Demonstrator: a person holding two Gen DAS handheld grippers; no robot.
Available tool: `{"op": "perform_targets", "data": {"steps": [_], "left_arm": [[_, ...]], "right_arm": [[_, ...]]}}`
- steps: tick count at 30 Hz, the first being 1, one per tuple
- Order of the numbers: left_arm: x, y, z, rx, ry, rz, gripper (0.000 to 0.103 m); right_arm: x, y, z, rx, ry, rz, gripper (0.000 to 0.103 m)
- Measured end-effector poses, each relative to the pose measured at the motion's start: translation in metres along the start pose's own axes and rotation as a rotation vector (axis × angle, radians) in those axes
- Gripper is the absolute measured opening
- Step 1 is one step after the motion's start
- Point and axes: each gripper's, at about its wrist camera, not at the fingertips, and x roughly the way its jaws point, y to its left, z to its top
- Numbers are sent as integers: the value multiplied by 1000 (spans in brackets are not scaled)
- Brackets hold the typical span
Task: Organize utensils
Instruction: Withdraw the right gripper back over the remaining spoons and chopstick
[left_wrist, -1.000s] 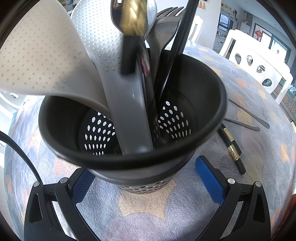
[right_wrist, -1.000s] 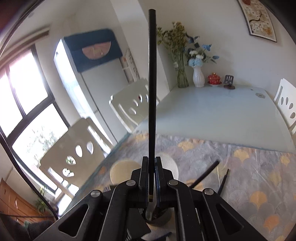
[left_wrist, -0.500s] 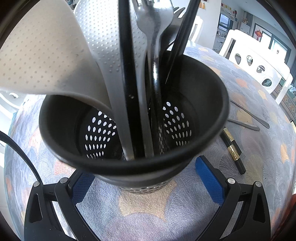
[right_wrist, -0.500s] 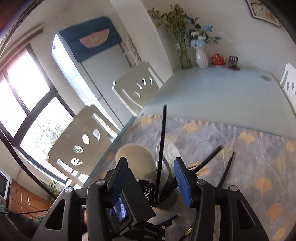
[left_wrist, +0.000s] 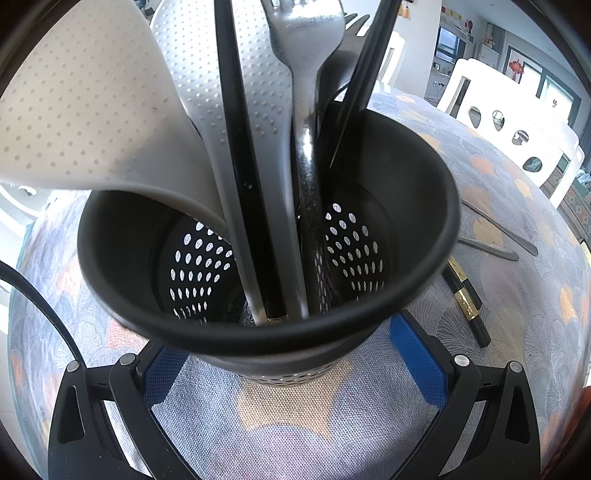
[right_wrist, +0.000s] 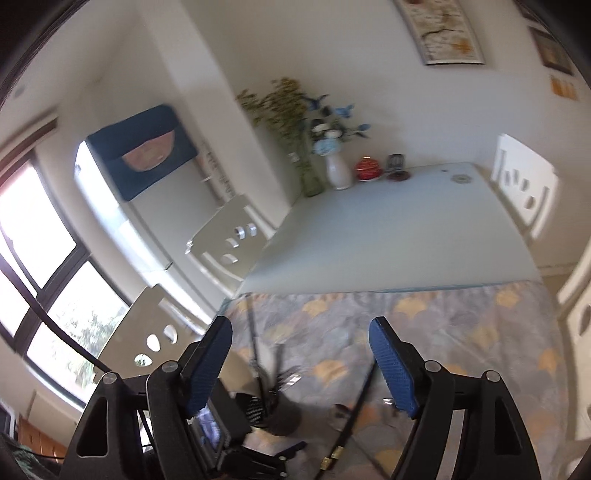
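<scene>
A black utensil holder (left_wrist: 406, 177) with a perforated inner wall stands on the patterned tablecloth (left_wrist: 295, 424). In it stand two grey dotted spatulas (left_wrist: 74, 110), a metal fork (left_wrist: 303, 74) and black chopsticks (left_wrist: 240, 166). My left gripper (left_wrist: 291, 365) has its blue pads (left_wrist: 417, 362) against the holder's lower sides. In the blurred right wrist view my right gripper (right_wrist: 299, 369) hangs above and behind the holder (right_wrist: 280, 417), its jaws opening with nothing between them.
A pair of black chopsticks with gold bands (left_wrist: 465, 299) and two metal utensils (left_wrist: 495, 236) lie on the cloth right of the holder. White chairs (left_wrist: 517, 122) ring the table. Vases with flowers (right_wrist: 332, 162) stand at the table's far end.
My right gripper let go of the black chopstick, which slid down into the holder. The gripper opened, then rose and drew back. The left gripper stayed put.
</scene>
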Motion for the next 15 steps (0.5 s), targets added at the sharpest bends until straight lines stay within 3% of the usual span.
{"op": "perform_targets", "data": {"steps": [5,15], "left_arm": [[0,0,0,0,0,0,103],[0,0,0,0,0,0,103]], "right_arm": [[-14,-36,-5,61,19,-96,75],[2,-87,-46,173,174,-226,75]]}}
